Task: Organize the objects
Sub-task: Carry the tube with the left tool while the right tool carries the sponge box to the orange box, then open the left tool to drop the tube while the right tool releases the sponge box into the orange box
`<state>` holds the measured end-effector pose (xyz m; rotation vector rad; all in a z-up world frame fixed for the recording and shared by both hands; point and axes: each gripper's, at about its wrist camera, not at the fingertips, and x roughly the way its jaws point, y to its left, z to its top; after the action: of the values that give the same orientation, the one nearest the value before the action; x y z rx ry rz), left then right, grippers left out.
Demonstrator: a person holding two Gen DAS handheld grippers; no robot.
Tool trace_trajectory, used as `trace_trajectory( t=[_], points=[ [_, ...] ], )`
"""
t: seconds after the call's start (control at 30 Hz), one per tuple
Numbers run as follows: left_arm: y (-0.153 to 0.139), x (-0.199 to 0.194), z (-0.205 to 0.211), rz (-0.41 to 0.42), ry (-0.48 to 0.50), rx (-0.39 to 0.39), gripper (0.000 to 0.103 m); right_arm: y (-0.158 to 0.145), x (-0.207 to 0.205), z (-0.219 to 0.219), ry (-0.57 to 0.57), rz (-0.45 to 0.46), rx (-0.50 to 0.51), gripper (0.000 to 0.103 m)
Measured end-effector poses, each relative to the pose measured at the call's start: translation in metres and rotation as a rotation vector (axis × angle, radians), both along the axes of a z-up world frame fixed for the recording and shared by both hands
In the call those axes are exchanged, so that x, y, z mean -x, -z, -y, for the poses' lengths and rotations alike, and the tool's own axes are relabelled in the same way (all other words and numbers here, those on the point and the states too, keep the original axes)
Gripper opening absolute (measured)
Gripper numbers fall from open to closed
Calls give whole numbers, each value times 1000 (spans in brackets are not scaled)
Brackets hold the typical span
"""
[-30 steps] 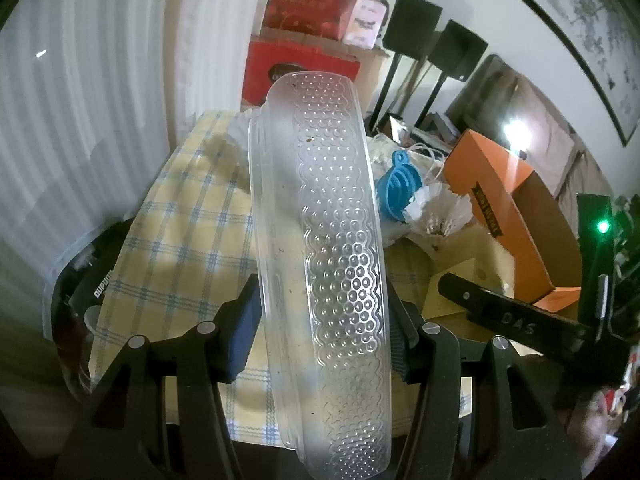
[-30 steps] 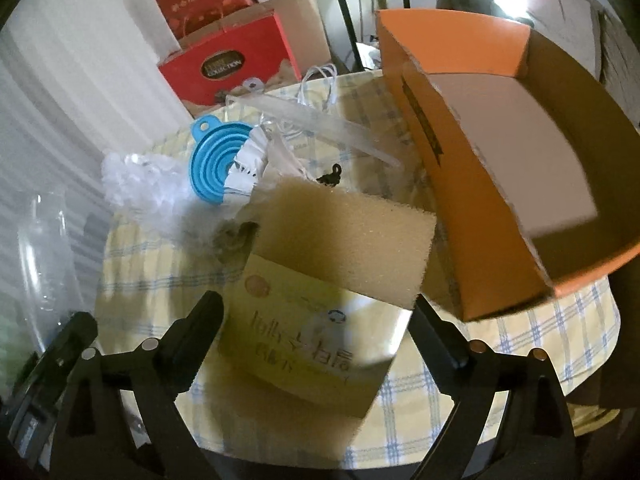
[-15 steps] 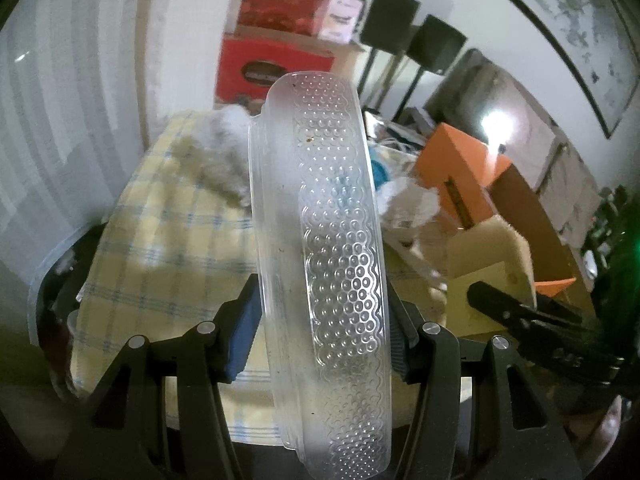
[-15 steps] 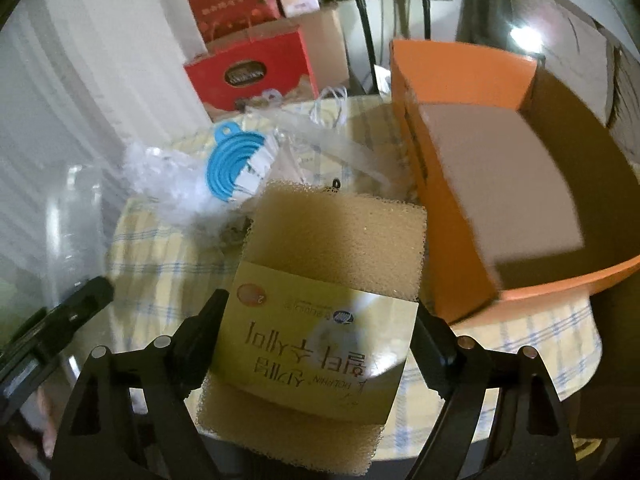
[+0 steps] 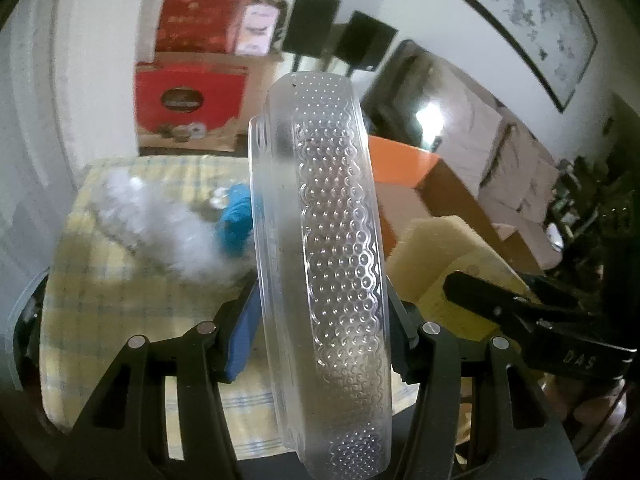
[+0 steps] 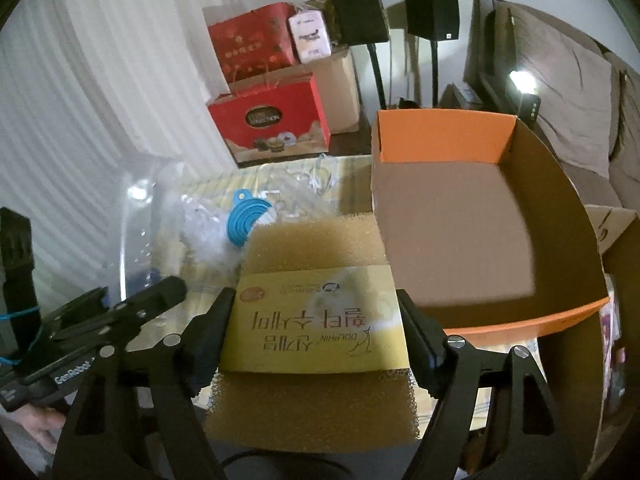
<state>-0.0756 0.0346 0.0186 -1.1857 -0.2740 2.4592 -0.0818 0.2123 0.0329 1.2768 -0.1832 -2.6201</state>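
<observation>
A clear dimpled plastic tray (image 5: 332, 200) stands on edge between the jaws of my left gripper (image 5: 320, 296), which is shut on it above the checked tablecloth (image 5: 100, 300). My right gripper (image 6: 316, 304) has its jaws closing on a tan sponge (image 6: 316, 248) with a yellow paper band; the pads press on the band's sides and the sponge hangs off the table. An open orange cardboard box (image 6: 440, 140) stands just right of the sponge. In the left wrist view the sponge (image 5: 432, 248) shows to the right of the tray.
A blue collapsible funnel (image 6: 246, 220) and crumpled clear plastic (image 5: 160, 224) lie on the table's middle. White cables (image 6: 320, 172) lie at the far edge. Red gift bags (image 6: 272, 120) and two speakers on stands (image 6: 360, 12) stand behind the table.
The right gripper has closed in on the sponge and lifted it off the table. The left gripper has risen and shifted with the tray still in it.
</observation>
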Motion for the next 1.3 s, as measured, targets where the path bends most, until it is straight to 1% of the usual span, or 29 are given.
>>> trace_trajectory(
  t=[0.2,0.33,0.43,0.63,0.77,1.0,1.1,1.23,1.3],
  points=[
    [-20,13,-33,-12,46,-13,52,-26,-6,-24,19,-50,40,78],
    [-25,30,-58,7,76,-35,52,-41,-2,-48,78,-99,34,78],
    [-26,44,-78,20,95,-44,52,-44,6,-70,132,-126,29,78],
    [-23,60,-113,25,105,-12,52,-32,24,-112,224,-125,20,78],
    [-18,68,-131,37,110,1,52,-24,32,-132,251,-124,15,78],
    [-6,86,-155,54,96,31,52,-16,42,-147,281,-133,-11,78],
    [1,94,-167,76,94,40,52,-13,49,-150,284,-143,-36,78],
    [13,103,-178,104,91,62,52,-2,61,-159,290,-145,-54,78],
    [20,106,-183,115,88,79,52,6,66,-165,289,-140,-44,78]
  ],
)
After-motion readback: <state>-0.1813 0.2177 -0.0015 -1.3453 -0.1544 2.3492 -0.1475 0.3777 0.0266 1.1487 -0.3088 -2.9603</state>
